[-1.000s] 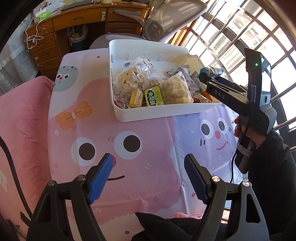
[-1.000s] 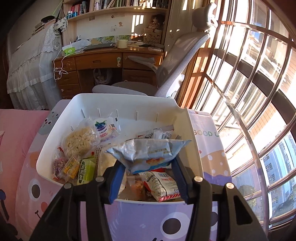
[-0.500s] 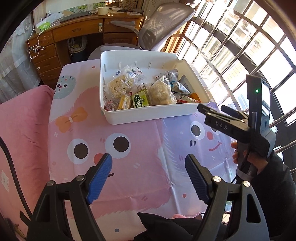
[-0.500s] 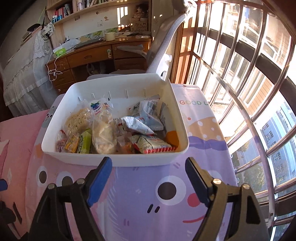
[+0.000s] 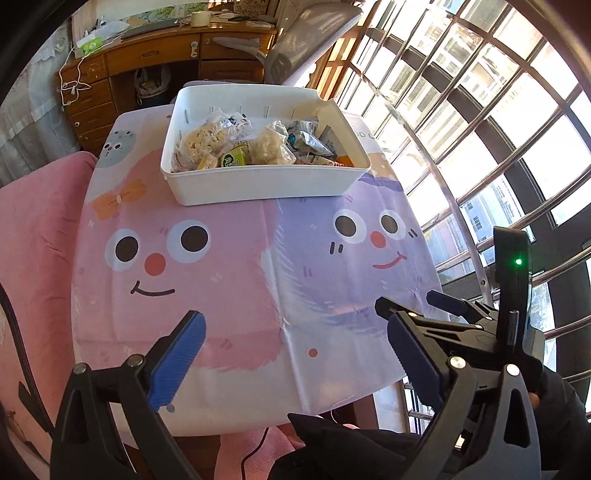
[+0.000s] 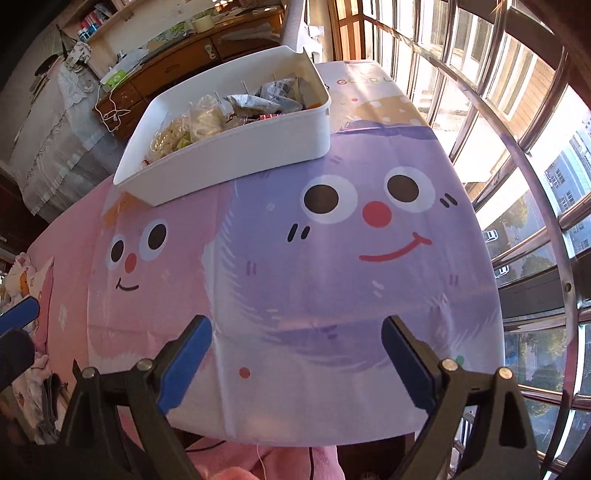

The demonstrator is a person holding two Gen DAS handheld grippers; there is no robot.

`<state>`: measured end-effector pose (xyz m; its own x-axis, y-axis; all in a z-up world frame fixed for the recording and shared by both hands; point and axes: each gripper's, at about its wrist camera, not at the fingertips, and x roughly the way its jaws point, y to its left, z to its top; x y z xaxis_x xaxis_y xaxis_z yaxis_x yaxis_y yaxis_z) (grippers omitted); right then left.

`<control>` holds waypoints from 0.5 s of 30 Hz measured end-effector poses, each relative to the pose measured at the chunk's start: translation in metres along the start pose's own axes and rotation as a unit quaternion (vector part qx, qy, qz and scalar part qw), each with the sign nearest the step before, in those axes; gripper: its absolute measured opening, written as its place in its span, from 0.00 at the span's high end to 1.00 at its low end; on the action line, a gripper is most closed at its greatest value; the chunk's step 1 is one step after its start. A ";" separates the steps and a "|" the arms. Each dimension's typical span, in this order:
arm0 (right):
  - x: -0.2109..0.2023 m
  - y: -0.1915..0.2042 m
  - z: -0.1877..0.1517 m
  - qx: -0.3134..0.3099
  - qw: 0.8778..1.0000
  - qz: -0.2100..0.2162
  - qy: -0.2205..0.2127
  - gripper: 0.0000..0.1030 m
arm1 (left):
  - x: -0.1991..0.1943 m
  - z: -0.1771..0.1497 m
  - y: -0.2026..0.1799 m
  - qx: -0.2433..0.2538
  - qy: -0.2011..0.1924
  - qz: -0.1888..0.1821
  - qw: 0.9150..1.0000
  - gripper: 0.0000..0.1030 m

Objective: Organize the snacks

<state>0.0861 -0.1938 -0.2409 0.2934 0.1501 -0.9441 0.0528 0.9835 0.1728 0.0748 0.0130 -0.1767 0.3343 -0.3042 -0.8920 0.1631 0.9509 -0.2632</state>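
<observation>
A white bin [image 5: 258, 182] stands at the far end of the table, full of snacks: puffed-rice packs [image 5: 207, 138], a green packet [image 5: 233, 159] and a silver packet [image 5: 306, 142]. My left gripper [image 5: 295, 354] hangs over the near edge of the cartoon tablecloth [image 5: 236, 280]. Its jaws are opening and hold nothing. My right gripper [image 6: 295, 358] is beside it, also far back from the bin [image 6: 236, 155], its jaws opening with nothing between them. The silver packet [image 6: 251, 101] lies in the bin. The right gripper [image 5: 410, 302] shows at the lower right of the left wrist view.
Window bars [image 5: 480, 155] run along the table's right side. A pink blanket [image 5: 33, 229] lies to the left. Behind the bin are a grey office chair [image 5: 306, 33] and a wooden desk [image 5: 159, 55]. A dark sleeve [image 5: 561, 413] holds the right gripper.
The right gripper let go of the silver packet, which now lies in the bin. Both grippers drew back toward the near table edge, and their jaws widened.
</observation>
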 end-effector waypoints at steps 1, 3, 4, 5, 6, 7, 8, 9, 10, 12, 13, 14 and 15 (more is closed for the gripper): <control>-0.008 0.000 -0.006 -0.004 1.000 0.008 0.002 0.08 | -0.004 -0.004 -0.004 0.003 -0.003 0.006 1.000 0.02; -0.023 -0.001 -0.018 -0.015 1.000 0.023 0.004 0.07 | -0.011 -0.012 -0.012 0.006 -0.011 0.020 1.000 0.01; -0.031 -0.002 -0.020 -0.021 0.999 0.028 0.005 0.06 | -0.015 -0.015 -0.015 0.004 -0.015 0.025 1.000 0.01; -0.038 -0.001 -0.024 -0.027 0.999 0.030 0.005 0.05 | -0.020 -0.017 -0.017 0.001 -0.017 0.028 0.999 0.01; -0.046 -0.001 -0.028 -0.031 0.999 0.032 0.004 0.04 | -0.025 -0.019 -0.020 -0.002 -0.020 0.030 0.999 0.01; -0.054 -0.001 -0.029 -0.036 0.999 0.036 0.003 0.04 | -0.030 -0.020 -0.023 -0.003 -0.023 0.031 0.999 0.01; -0.063 -0.002 -0.032 -0.040 0.998 0.041 0.001 0.04 | -0.037 -0.020 -0.026 -0.003 -0.028 0.031 0.999 0.01; -0.072 -0.002 -0.034 -0.045 0.998 0.044 0.000 0.03 | -0.043 -0.020 -0.028 -0.003 -0.035 0.034 0.999 0.01; -0.080 -0.002 -0.035 -0.049 0.998 0.046 -0.001 0.03 | -0.049 -0.020 -0.031 -0.002 -0.042 0.038 0.998 0.01; -0.095 -0.003 -0.036 -0.055 0.997 0.054 0.001 0.03 | -0.062 -0.019 -0.037 -0.002 -0.058 0.048 0.997 0.01; -0.103 -0.003 -0.036 -0.055 0.997 0.058 0.001 0.03 | -0.067 -0.019 -0.039 -0.002 -0.064 0.052 0.997 0.01; -0.111 -0.003 -0.037 -0.053 0.997 0.060 -0.001 0.03 | -0.072 -0.019 -0.041 -0.003 -0.069 0.054 0.996 0.01; -0.117 -0.003 -0.036 -0.050 0.997 0.061 -0.002 0.03 | -0.076 -0.019 -0.044 -0.002 -0.071 0.057 0.996 0.01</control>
<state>0.0169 -0.2109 -0.1409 0.2958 0.2685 -0.9167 -0.0788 0.9633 0.2567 0.0242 -0.0048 -0.1045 0.4790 -0.1989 -0.8550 0.1134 0.9799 -0.1644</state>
